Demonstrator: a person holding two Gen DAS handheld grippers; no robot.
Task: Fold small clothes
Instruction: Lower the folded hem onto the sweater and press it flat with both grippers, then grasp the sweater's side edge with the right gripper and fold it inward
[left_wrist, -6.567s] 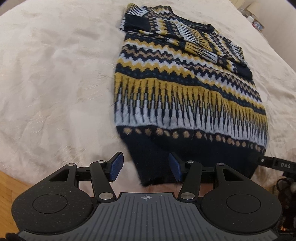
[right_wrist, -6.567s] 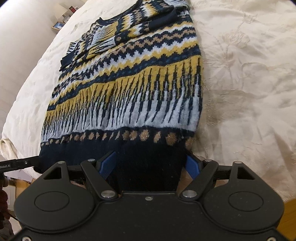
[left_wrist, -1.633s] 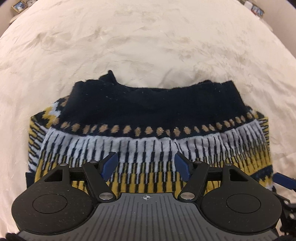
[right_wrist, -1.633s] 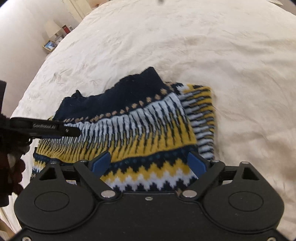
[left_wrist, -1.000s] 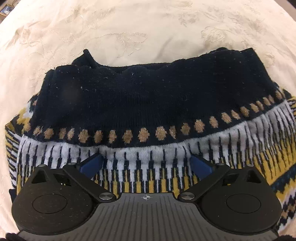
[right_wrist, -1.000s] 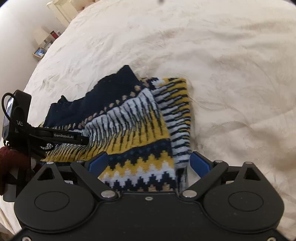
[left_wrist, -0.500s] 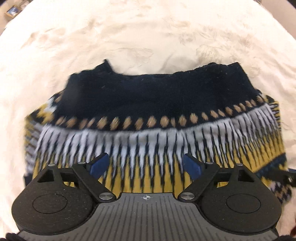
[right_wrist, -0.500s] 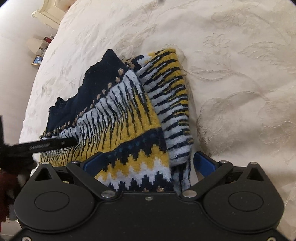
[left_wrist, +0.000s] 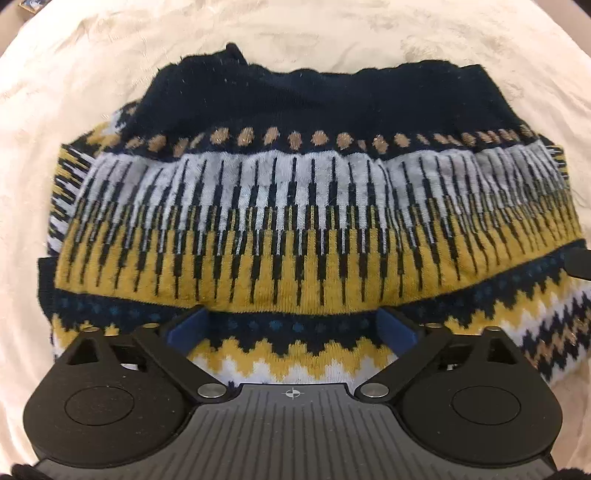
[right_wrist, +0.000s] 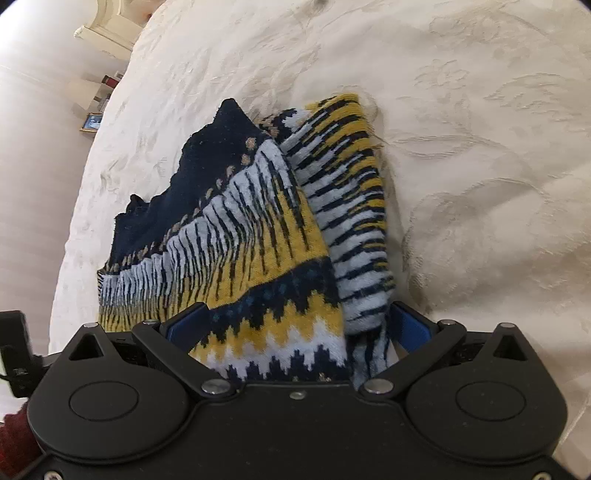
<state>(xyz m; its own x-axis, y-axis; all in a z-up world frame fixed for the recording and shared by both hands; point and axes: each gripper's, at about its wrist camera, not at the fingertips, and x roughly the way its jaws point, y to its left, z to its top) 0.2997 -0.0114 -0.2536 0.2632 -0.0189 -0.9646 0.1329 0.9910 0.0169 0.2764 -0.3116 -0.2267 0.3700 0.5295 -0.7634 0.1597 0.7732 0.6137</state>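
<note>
A navy, yellow and white patterned knit sweater (left_wrist: 295, 206) lies folded in half on the cream bedspread (left_wrist: 74, 74), its dark hem band on top at the far side. My left gripper (left_wrist: 291, 326) is open and hovers over the near fold, with the knit between its blue pads. In the right wrist view the sweater (right_wrist: 258, 236) shows from its right end, the striped under layer sticking out at the side. My right gripper (right_wrist: 297, 325) is open, its fingers straddling the near right corner of the fold.
The cream embroidered bedspread (right_wrist: 480, 147) stretches all round the sweater. A picture frame (right_wrist: 91, 122) and small items stand by the wall at the far left. The other gripper's body (right_wrist: 14, 347) shows at the left edge.
Both grippers have drawn back toward the near fold and moved lower and closer to the sweater. The sweater lies folded as before.
</note>
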